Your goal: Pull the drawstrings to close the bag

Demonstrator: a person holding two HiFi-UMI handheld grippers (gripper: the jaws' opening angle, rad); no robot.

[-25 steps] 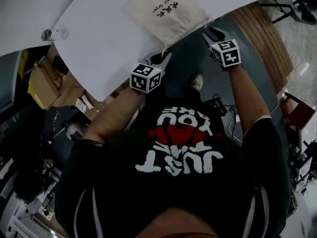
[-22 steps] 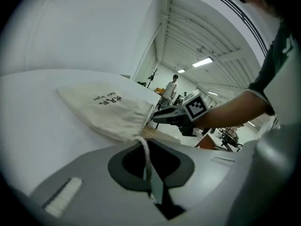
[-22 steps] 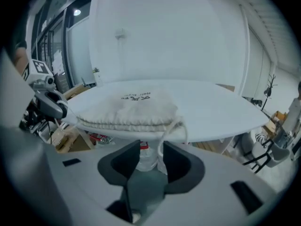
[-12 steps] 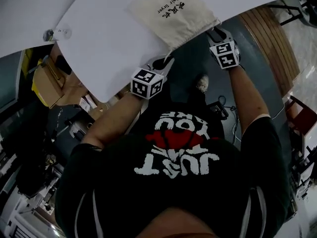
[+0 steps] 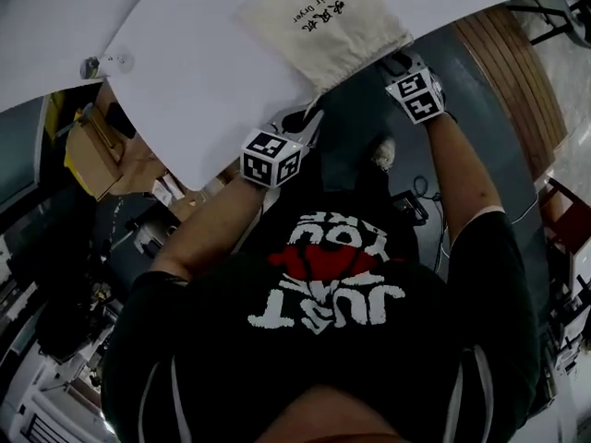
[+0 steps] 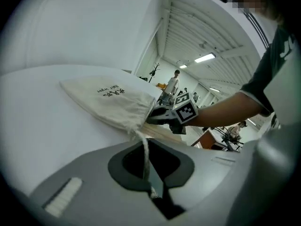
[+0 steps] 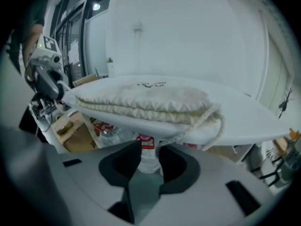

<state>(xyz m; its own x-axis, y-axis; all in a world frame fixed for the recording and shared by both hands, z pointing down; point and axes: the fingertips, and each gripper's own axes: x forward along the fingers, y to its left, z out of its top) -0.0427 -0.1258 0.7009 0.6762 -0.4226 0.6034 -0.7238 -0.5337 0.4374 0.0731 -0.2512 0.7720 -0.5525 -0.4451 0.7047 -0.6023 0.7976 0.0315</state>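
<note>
Flat on white table: cream cloth drawstring bag with black print, mouth at near edge, puckered in small folds. From one mouth corner left white cord runs straight, tight, into closed left gripper. At other corner right cord loop hangs slack over edge.
</note>
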